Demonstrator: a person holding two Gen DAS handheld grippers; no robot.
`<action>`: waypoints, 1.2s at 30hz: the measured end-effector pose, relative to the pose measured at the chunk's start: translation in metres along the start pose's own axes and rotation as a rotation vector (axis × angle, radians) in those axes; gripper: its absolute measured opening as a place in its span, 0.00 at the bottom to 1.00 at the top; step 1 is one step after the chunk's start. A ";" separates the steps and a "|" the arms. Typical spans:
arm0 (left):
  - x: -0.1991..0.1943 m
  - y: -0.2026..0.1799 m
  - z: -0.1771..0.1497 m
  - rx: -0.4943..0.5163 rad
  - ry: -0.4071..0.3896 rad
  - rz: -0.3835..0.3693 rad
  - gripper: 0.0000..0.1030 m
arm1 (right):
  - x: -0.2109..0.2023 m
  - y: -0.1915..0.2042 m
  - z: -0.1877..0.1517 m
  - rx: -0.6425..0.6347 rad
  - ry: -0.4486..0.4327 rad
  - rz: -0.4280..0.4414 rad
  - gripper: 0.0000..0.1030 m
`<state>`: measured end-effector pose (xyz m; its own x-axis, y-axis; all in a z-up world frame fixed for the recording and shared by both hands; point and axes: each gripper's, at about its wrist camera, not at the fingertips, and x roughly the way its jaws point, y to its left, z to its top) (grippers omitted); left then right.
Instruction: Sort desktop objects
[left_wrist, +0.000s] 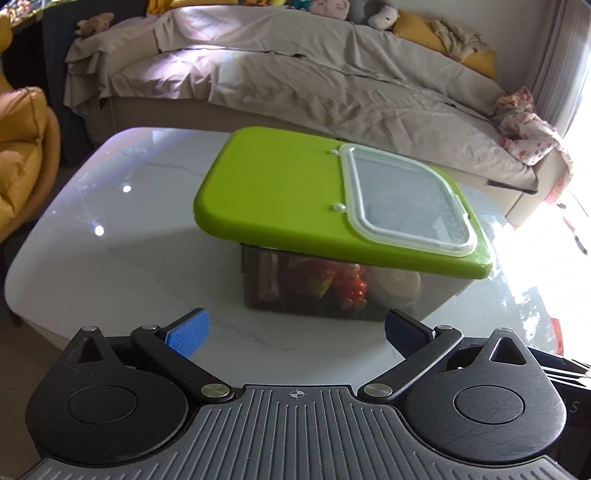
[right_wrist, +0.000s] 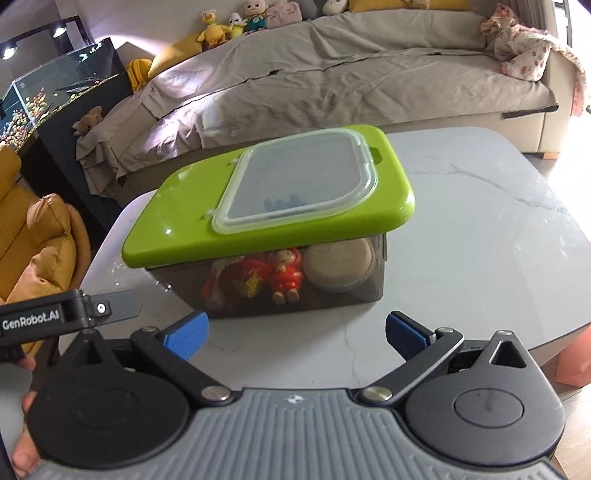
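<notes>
Both tongs are spread wide and hold nothing. The right gripper (right_wrist: 295, 334) hangs just short of the white marble table (right_wrist: 480, 206), its blue pads (right_wrist: 186, 336) apart over bare tabletop; the left gripper (left_wrist: 295, 332) does the same from the other side, and part of its black body shows at the left edge of the right wrist view.

Straight ahead of both tongs, near but not touching, stands the smoky translucent storage box (right_wrist: 295, 284). Its green lid (right_wrist: 177, 229), with a clear hinged flap (right_wrist: 299, 184) set in it, lies on top of the box, apparently skewed and overhanging the walls rather than seated. Inside, against the wall facing the right tongs, are a red doll figure (right_wrist: 286, 273), a red round ornament (right_wrist: 240, 280) to its left, and a beige round tin (right_wrist: 340, 267) to its right.

No loose object shows on the table, so the sorting seems nearly done and the step in hand is probably closing the box. The next move likely calls for squaring the lid and pressing it down evenly.

Whether the lid has latched anywhere cannot be told. The dark wall blurs the contents in the left view, and glare washes out the table's right edge. Beyond the box stretches a draped sofa (right_wrist: 369, 74).
</notes>
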<state>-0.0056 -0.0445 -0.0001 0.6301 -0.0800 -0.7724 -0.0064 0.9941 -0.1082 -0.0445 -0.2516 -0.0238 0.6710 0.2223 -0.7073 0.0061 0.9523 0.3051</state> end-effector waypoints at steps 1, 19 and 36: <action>0.002 -0.003 0.001 0.020 0.002 0.018 1.00 | 0.003 -0.003 -0.001 0.011 0.017 0.008 1.00; 0.064 0.067 0.010 -0.207 0.133 -0.161 1.00 | 0.053 -0.013 0.009 0.063 0.029 -0.011 1.00; 0.203 0.146 0.119 -0.403 0.220 -0.305 1.00 | 0.123 -0.125 0.118 0.205 -0.133 -0.027 0.85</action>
<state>0.2138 0.0927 -0.0985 0.4732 -0.4165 -0.7763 -0.1727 0.8202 -0.5454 0.1250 -0.3682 -0.0737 0.7600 0.1549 -0.6312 0.1665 0.8923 0.4195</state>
